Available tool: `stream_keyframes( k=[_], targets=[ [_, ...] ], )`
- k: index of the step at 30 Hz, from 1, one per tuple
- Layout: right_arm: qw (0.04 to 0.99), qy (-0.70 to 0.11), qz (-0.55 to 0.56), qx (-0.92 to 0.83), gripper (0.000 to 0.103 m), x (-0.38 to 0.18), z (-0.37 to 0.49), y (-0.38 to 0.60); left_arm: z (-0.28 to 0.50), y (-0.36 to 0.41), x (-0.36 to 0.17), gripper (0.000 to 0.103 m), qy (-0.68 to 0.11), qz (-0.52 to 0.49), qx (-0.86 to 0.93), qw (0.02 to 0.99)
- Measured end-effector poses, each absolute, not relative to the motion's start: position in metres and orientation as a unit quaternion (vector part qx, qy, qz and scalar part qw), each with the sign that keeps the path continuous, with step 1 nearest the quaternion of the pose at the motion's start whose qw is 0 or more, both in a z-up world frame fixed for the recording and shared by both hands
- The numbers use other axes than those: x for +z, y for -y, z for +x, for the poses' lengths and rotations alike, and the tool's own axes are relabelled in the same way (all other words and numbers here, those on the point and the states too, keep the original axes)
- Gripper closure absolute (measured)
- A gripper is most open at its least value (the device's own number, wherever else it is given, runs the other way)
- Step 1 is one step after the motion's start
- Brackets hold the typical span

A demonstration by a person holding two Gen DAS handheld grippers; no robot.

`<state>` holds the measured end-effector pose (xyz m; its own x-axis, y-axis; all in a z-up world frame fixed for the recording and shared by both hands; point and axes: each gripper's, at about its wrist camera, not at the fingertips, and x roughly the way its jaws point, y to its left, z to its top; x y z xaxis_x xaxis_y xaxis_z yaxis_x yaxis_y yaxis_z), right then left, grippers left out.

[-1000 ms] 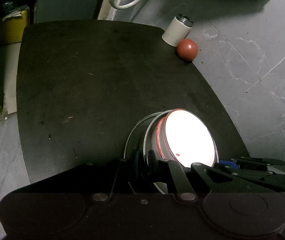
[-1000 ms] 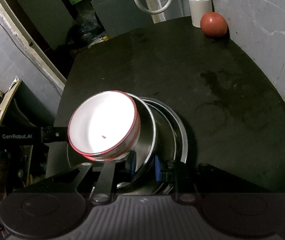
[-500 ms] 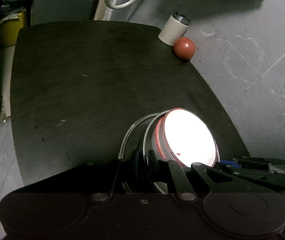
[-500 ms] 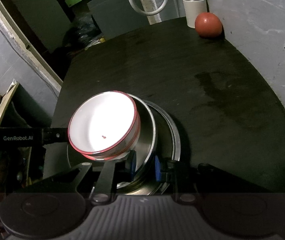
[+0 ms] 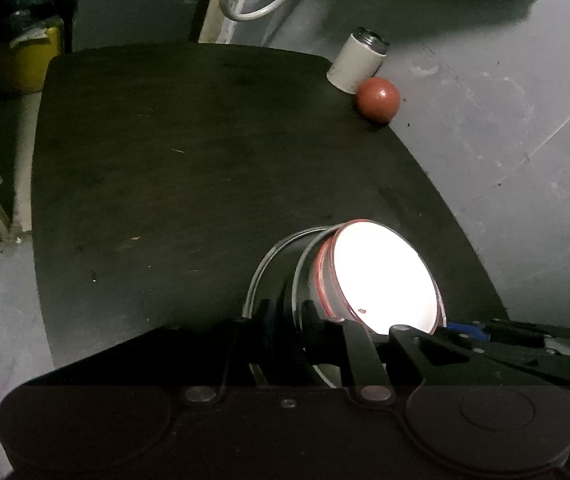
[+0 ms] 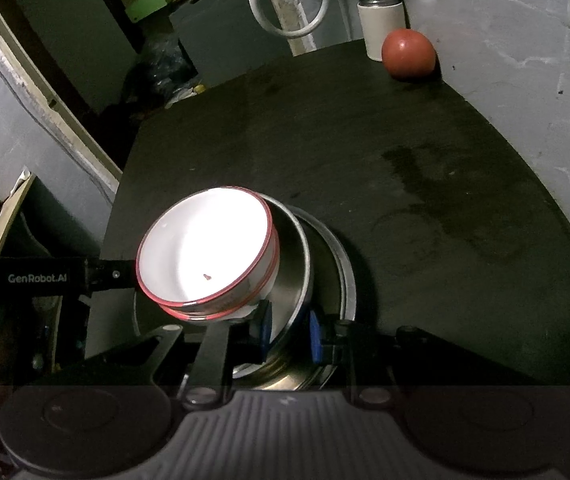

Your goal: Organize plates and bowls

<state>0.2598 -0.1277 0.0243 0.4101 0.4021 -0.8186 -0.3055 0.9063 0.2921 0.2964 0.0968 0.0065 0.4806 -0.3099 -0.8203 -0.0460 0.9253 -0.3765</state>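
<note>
Left gripper (image 5: 285,312), bottom centre of its view: jaws straddle the rim of the shiny steel bowl (image 6: 297,280) and are opening, pads just easing off the metal. Right gripper (image 6: 289,332), bottom centre of the right view: jaws clamped on the same steel bowl's near rim. Nested in it sit two white bowls with red rims (image 6: 205,256), tilted toward the left of the frame. Under the bowl is a flat steel plate (image 6: 345,276), all resting on the dark round desk (image 6: 425,184), lower middle of the frame.

Judgement: the stack is placed and the release is in progress. To do it well, open fully before pulling back, then withdraw along the jaw line, because the tilted white bowls could slide if the rim gets nudged. Release one side at a time.

Far end, upper right: white cylindrical canister with metal lid (image 6: 381,28) and red round fruit (image 6: 408,54), well apart from the stack.
</note>
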Motion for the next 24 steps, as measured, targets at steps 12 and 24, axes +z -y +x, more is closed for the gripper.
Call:
stream_keyframes(
  k=[12,24],
  targets=[
    [0.850,-0.485,0.024,0.204,0.079,0.027,0.251,0.123,0.290,-0.084,0.010,0.088,-0.498,-0.158,-0.056,0.851],
    [0.858,-0.475,0.006,0.195,0.079,0.028,0.247,0.120,0.286,-0.079,0.008,0.072,-0.497,-0.157,-0.029,0.853]
  ],
)
